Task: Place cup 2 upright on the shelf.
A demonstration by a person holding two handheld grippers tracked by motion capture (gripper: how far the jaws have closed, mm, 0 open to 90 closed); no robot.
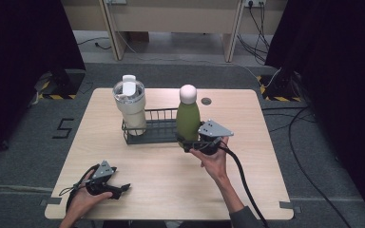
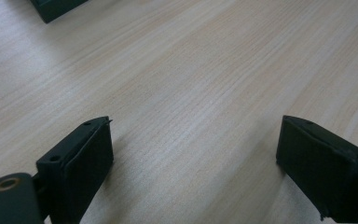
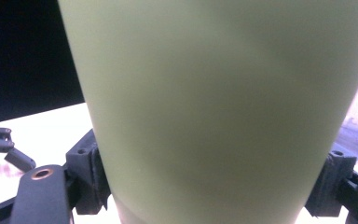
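A green bottle (image 1: 187,121) with a pale pink cap stands upright at the right end of a black wire basket (image 1: 159,135). My right gripper (image 1: 190,143) is shut on its lower body, and the bottle's green wall (image 3: 214,102) sits tight between both jaws in the right gripper view. I cannot tell whether the bottle's base rests on anything. A cream tumbler (image 1: 130,105) with a clear lid stands in the basket's left end. My left gripper (image 1: 121,189) lies near the table's front left corner, open, with bare wood between its jaws (image 2: 196,154).
The light wooden table (image 1: 171,180) has a small round grommet (image 1: 206,101) near its back edge. A cable (image 1: 242,180) trails from the right gripper toward the front edge. Dark curtains hang at both sides, and floor cables lie to the right.
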